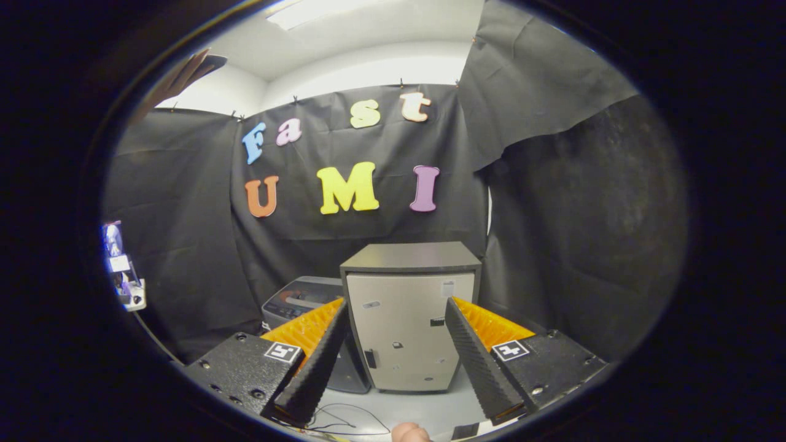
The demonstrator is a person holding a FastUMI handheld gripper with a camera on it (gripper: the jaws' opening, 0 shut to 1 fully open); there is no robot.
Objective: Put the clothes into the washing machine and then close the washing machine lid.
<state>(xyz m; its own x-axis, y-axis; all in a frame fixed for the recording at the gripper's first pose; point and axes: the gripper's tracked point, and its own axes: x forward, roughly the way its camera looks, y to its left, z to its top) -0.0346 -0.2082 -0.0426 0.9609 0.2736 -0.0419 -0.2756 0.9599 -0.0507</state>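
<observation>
In the gripper view, the gripper (396,307) stood spread wide, holding nothing, with its two fingers (319,350) well apart and raised above a pale table (424,411). Between the fingers and beyond their tips stood a grey cabinet (410,319) with a dark top and a light door; the door was closed. Just left of the cabinet and partly hidden behind the left finger sat the washer (304,298), a low grey machine with a flat dark lid; whether that lid was open or down could not be told. Thin wires (350,417) lay on the table near the fingers' bases. Below them, part of a hand (410,433) showed. Black cloth (196,245) hung all round as the wall, with a white ceiling (368,55) above. At the far left, small items (123,270) were too blurred to name.
</observation>
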